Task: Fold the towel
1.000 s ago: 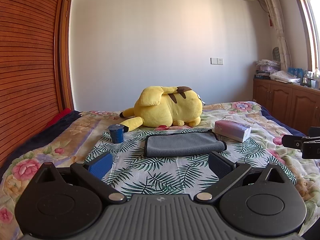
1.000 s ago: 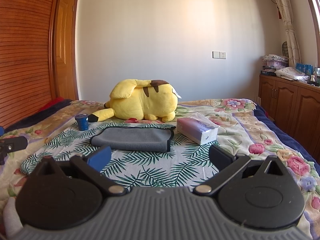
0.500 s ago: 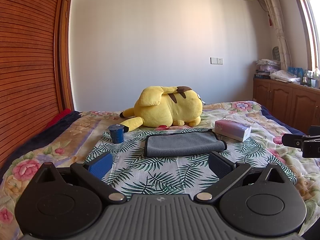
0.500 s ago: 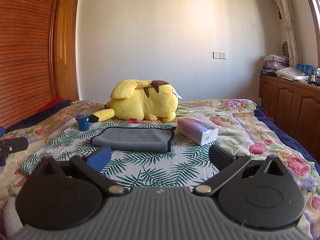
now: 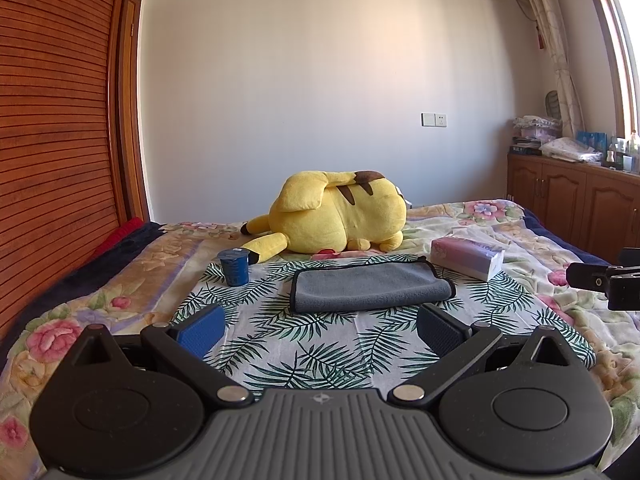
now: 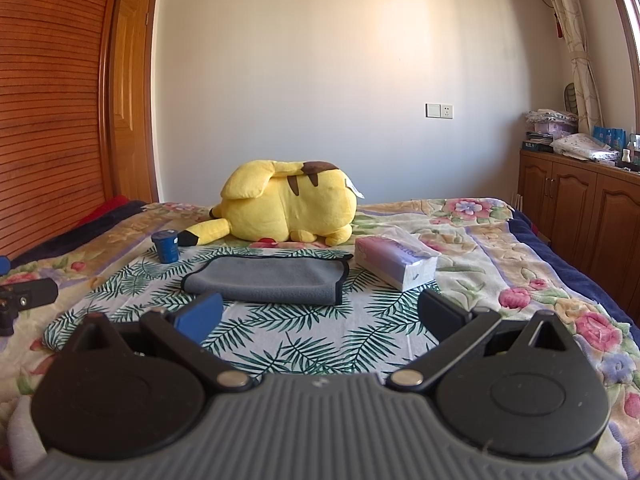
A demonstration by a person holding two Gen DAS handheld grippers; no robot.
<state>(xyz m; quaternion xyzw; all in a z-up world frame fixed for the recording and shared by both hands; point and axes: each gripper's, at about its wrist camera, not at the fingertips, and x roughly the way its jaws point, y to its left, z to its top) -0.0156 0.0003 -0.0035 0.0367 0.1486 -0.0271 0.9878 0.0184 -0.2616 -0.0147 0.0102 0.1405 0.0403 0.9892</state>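
A grey towel (image 5: 370, 286) with a dark edge lies folded on the palm-leaf cloth on the bed, ahead of both grippers; it also shows in the right wrist view (image 6: 268, 279). My left gripper (image 5: 320, 326) is open and empty, a short way in front of the towel. My right gripper (image 6: 318, 314) is open and empty, also short of the towel. The right gripper's tip shows at the right edge of the left wrist view (image 5: 600, 280). The left gripper's tip shows at the left edge of the right wrist view (image 6: 24, 300).
A yellow plush toy (image 5: 340, 216) lies behind the towel. A blue cup (image 5: 233, 266) stands to the towel's left. A tissue pack (image 5: 466, 258) lies to its right. Wooden cabinets (image 5: 572, 200) line the right wall, and a slatted wardrobe (image 5: 52, 140) the left.
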